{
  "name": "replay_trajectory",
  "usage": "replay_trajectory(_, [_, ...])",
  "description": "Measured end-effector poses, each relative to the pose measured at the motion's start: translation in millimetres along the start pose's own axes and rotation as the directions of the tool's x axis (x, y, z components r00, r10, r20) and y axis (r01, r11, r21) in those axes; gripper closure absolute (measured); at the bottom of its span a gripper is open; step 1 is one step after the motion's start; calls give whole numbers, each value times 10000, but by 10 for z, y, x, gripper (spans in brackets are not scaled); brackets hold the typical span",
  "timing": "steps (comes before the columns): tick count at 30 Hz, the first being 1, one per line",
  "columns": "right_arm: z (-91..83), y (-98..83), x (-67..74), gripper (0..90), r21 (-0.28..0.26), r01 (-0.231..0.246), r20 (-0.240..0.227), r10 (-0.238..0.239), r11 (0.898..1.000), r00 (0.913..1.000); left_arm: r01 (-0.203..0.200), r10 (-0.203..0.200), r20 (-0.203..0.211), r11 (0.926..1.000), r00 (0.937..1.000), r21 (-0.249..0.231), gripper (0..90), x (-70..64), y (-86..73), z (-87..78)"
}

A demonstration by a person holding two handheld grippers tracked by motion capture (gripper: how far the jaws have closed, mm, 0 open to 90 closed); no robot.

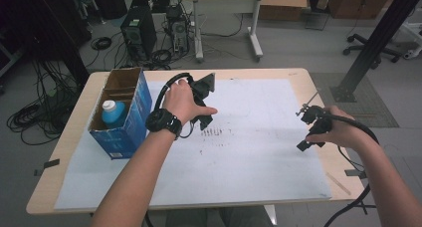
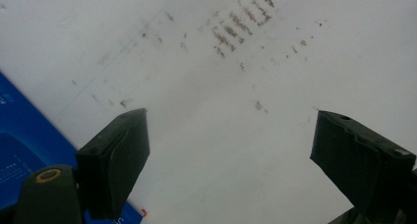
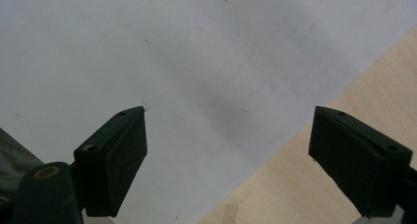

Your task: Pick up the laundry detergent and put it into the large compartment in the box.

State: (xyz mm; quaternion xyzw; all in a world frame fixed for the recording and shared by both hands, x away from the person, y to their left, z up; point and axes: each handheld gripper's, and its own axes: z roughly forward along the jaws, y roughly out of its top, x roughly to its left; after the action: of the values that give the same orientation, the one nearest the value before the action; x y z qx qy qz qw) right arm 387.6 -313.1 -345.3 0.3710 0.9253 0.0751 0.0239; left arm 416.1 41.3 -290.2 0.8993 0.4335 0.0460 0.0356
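Fingers spread wide, both empty | left gripper [image 1: 201, 100] beside blue box [image 1: 130, 118] | right gripper [image 1: 312, 127] near table edge (hands palm-down)

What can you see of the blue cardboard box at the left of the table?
The blue cardboard box stands upright on the white sheet's left edge, top open, brown flaps raised. Inside, a blue bottle with a white cap stands in the near compartment. White print shows on its side. The left gripper hovers beside it, not touching.

Table [image 1: 298, 77] (white sheet [image 1: 259, 137], blue box [image 1: 124, 122])
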Motion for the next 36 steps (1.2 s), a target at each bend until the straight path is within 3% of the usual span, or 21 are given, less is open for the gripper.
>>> replay_trajectory(36, [-3, 8, 1, 144, -25, -28, -20, 28, 10000, 10000, 93, -92, 82, 9999, 9999, -116, 149, 6, -4, 9])
